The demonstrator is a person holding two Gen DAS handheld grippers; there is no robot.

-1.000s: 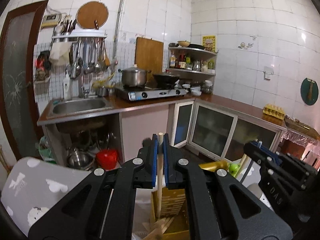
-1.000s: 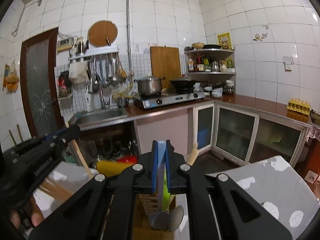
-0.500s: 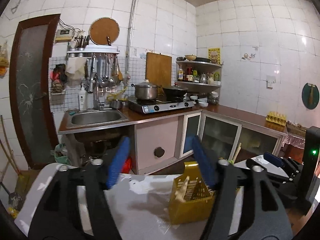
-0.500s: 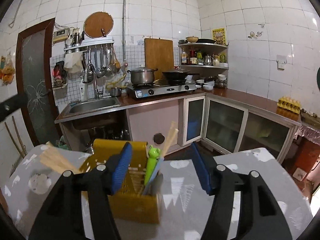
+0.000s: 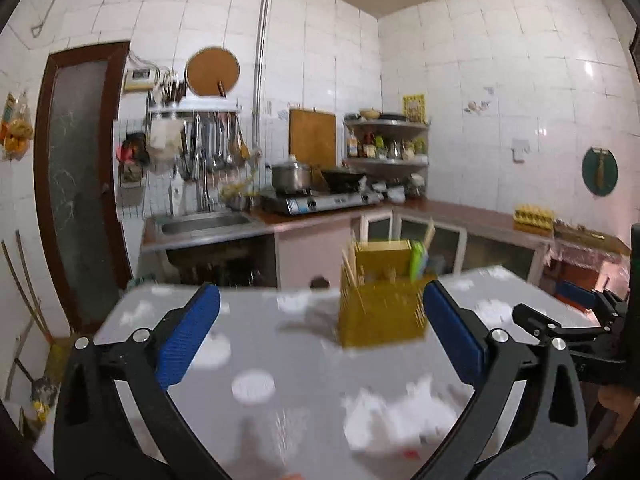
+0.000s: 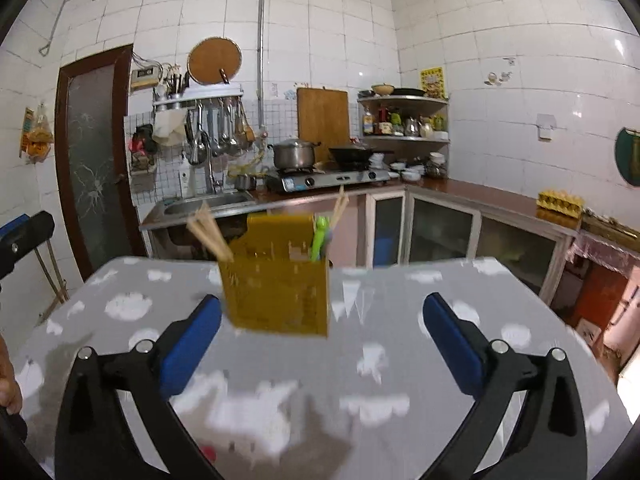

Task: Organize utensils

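Wooden chopsticks (image 6: 210, 234) and green-handled utensil (image 6: 320, 236) stand inside the yellow slotted plastic holder (image 6: 276, 292); both grippers (image 5: 320, 336) (image 6: 322, 340), opening, hold nothing; seemingly finished.

Plastic holder, wood sticks, lots of shiny tile

The yellow utensil holder (image 6: 276, 292) looks like matt perforated plastic, with pale wooden chopsticks (image 6: 208, 232) poking out. The table cover (image 6: 400, 320) looks like smooth grey cloth or vinyl, can't tell which. The gripper pads (image 5: 188, 336) are ribbed blue, maybe rubber, on matt black arms. Glossy white wall tiles (image 6: 480, 80), steel pot (image 6: 293, 155).
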